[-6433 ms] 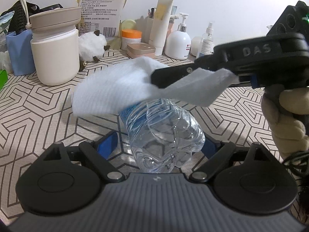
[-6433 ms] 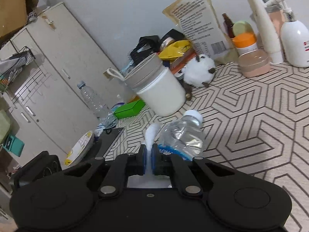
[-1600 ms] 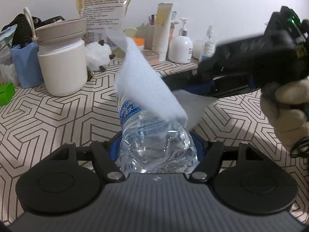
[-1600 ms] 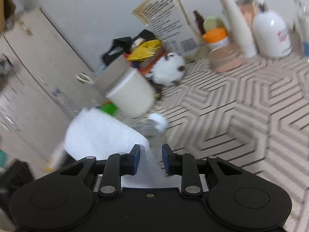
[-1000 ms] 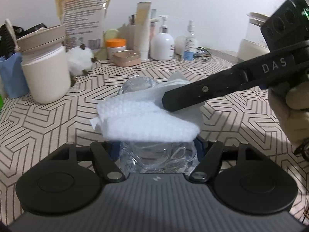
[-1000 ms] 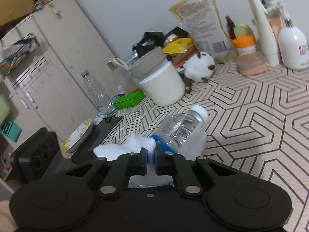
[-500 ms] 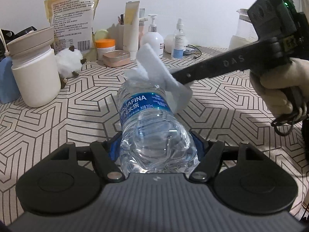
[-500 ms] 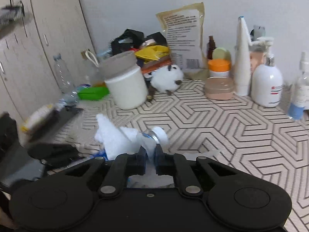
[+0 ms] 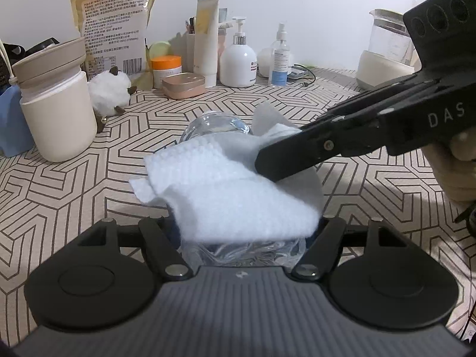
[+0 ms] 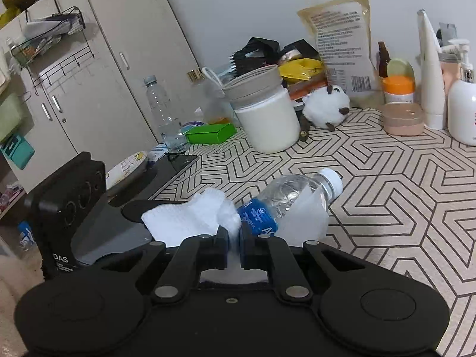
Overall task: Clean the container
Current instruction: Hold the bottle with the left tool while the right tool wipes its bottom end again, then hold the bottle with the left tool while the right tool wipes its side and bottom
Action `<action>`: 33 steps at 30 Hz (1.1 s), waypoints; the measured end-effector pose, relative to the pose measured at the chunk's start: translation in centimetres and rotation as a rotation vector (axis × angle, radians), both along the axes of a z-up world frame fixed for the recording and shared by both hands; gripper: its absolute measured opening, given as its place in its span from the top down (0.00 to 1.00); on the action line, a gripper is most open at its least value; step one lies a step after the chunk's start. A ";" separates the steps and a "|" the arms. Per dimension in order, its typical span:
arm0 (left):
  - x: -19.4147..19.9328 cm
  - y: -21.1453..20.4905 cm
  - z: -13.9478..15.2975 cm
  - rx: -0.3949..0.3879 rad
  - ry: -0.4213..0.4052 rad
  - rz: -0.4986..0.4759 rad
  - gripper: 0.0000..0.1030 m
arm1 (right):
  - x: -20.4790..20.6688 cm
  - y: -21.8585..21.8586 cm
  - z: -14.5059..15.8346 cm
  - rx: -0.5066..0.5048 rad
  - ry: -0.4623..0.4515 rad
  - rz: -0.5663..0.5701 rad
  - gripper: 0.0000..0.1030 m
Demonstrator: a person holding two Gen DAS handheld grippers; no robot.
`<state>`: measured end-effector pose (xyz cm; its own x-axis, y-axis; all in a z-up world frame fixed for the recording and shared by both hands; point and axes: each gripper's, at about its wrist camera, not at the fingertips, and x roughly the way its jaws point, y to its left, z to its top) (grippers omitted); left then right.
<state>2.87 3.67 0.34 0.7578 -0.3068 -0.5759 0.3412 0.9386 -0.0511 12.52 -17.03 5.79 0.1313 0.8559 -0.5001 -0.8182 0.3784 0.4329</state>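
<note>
A clear plastic water bottle (image 9: 217,128) with a blue label and a white cap lies on its side over the patterned tabletop (image 9: 74,184); seen from the right wrist, its cap end points toward 1 o'clock. How much water is inside I cannot tell. At 10 o'clock from it stands a cream jar (image 9: 56,113) with a grey-beige lid sitting crooked on top; what it holds is hidden.

The left gripper (image 9: 242,238) has its jaws spread about as wide as the bottle's base and closed against it on both sides, holding the bottle low in that view. The right gripper (image 10: 235,238) has its jaws pinched down to a thin slit on a white cloth (image 9: 232,190), which is draped across the bottle's middle, covering most of the label and spilling toward the left gripper's body. In the left view the right gripper comes in from 3 o'clock, its tips resting on the cloth above the bottle.

Along the wall at 12 o'clock sit a tan printed pouch (image 9: 114,26), an orange-lidded tub (image 9: 166,68), a pink case (image 9: 184,84), a white pump bottle (image 9: 239,62), a small spray bottle (image 9: 279,58) and a fluffy white toy (image 9: 110,92). At 2 o'clock a glass kettle (image 9: 383,50) stands well apart. From the right wrist, a green box (image 10: 211,133) and a second, upright empty bottle (image 10: 162,113) stand at 11 o'clock, in front of cream cupboards (image 10: 98,68). Nothing lies between the grippers and the bottle except the cloth.
</note>
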 end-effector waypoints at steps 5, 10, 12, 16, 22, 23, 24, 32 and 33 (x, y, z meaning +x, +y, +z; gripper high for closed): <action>0.1 0.0 0.0 0.008 0.007 0.026 0.32 | -0.2 -0.1 0.0 -0.100 -0.109 -0.083 0.87; 0.2 0.4 -0.1 -0.010 0.015 0.046 0.32 | 1.1 0.2 -1.6 -0.154 -0.062 -0.100 0.87; 0.2 0.2 -0.1 -0.002 0.013 0.046 0.32 | 1.1 0.7 -2.3 -0.168 -0.035 -0.084 0.87; 0.2 -0.2 0.1 0.004 0.018 0.051 0.32 | 0.8 1.1 -2.8 -0.184 -0.022 -0.079 0.87; 0.2 -0.3 0.1 0.004 0.025 0.065 0.32 | 0.8 0.0 -2.1 -0.116 0.021 -0.075 0.88; 0.2 -0.3 0.0 0.007 0.024 0.068 0.32 | 0.8 -0.1 -1.9 -0.103 0.022 -0.075 0.88; 0.1 -0.4 0.0 0.009 0.023 0.071 0.32 | 0.8 -0.2 -1.7 -0.093 0.022 -0.076 0.88; 0.1 -0.3 0.0 0.017 0.016 0.076 0.32 | 0.0 -0.3 -0.7 0.014 0.055 -0.017 0.90; 0.1 -0.2 -0.1 0.016 0.016 0.076 0.32 | -0.1 -0.3 -0.6 0.025 0.052 -0.008 0.90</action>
